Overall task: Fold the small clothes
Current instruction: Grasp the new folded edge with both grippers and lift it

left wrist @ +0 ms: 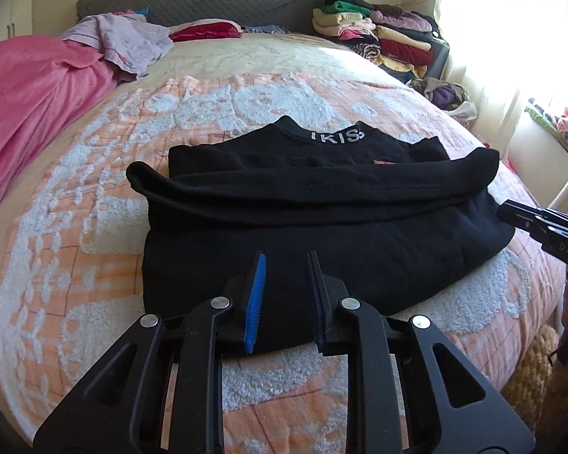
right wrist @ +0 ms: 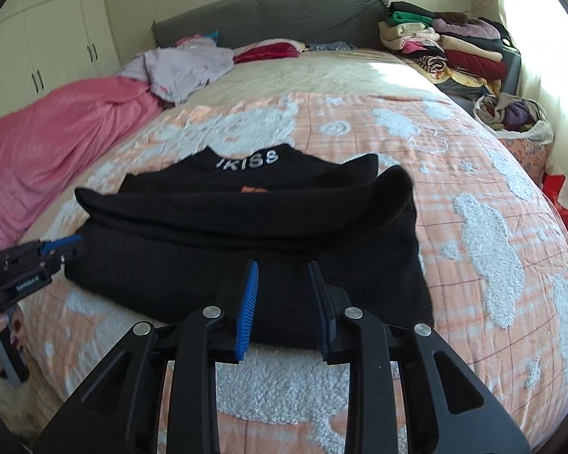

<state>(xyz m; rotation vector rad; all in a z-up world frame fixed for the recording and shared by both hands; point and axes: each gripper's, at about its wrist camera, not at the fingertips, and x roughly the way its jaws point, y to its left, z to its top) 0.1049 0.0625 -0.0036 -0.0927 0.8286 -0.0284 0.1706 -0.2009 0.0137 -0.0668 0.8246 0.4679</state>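
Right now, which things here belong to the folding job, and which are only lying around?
Job: black top, left gripper, right gripper.

Lying about: pink blanket, lilac garment, stacked clothes, bag of clothes.

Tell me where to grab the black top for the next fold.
Grip the black top at its near hem, one corner per tongs, coming in low from the near bed edge. The hem lies flat and free; the sleeves are already folded across the middle.
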